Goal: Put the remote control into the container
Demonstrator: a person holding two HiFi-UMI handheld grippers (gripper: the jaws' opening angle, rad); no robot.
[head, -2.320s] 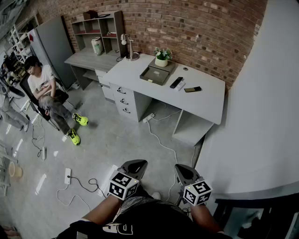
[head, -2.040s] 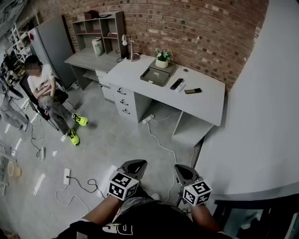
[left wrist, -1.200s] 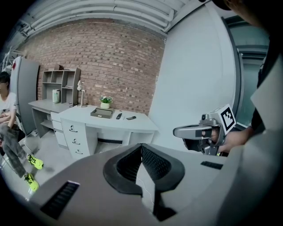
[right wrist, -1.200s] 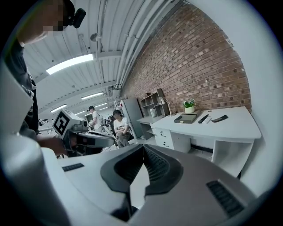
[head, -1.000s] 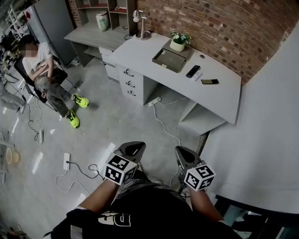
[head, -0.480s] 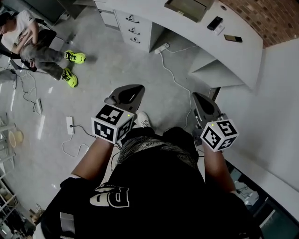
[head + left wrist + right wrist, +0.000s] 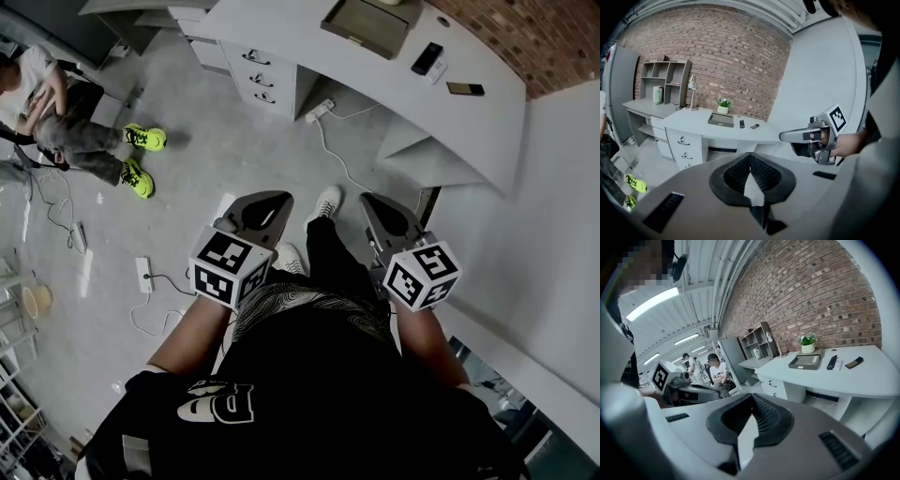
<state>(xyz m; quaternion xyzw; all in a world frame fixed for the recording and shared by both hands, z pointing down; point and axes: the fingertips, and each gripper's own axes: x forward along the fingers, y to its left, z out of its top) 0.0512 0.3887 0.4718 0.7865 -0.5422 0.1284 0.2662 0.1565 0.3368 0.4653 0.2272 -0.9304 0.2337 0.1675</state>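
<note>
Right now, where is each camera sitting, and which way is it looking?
Head view: on the person's head, looking steeply down at floor and desk; shows black shirt, left gripper, right gripper.
Left gripper view: on the left gripper, looking along its shut jaws at the desk; right gripper and hand show at right.
Right gripper view: on the right gripper, looking along its shut jaws at the desk; left gripper shows at left.
Shared: all three see the remote control near the container on the desk.
</note>
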